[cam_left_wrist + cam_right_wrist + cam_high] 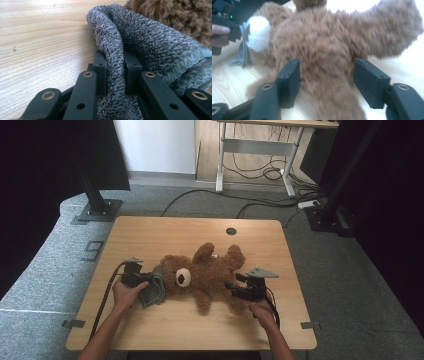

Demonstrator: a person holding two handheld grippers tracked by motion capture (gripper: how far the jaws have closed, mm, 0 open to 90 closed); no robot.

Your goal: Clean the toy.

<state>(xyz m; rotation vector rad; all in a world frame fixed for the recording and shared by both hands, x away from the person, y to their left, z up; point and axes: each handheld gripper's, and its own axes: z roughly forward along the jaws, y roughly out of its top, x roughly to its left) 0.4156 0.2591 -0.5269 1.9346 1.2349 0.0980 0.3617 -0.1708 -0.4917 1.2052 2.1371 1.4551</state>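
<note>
The left gripper (pixel 115 67) has its jaws clamped on a fold of the grey knitted cloth (pixel 150 50) beside the head of the brown plush teddy bear (pixel 205 272), which lies on the light wooden table (pixel 150 235). The right gripper (pixel 327 80) stands with jaws spread wide on either side of the bear's leg, pads apart from the fur.

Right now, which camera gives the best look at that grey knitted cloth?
The left gripper view: the cloth is close up, its knit clear, pinched between the jaws. The high view shows it small beside the bear's head; the right gripper view shows a grey strip at the left edge.
</note>
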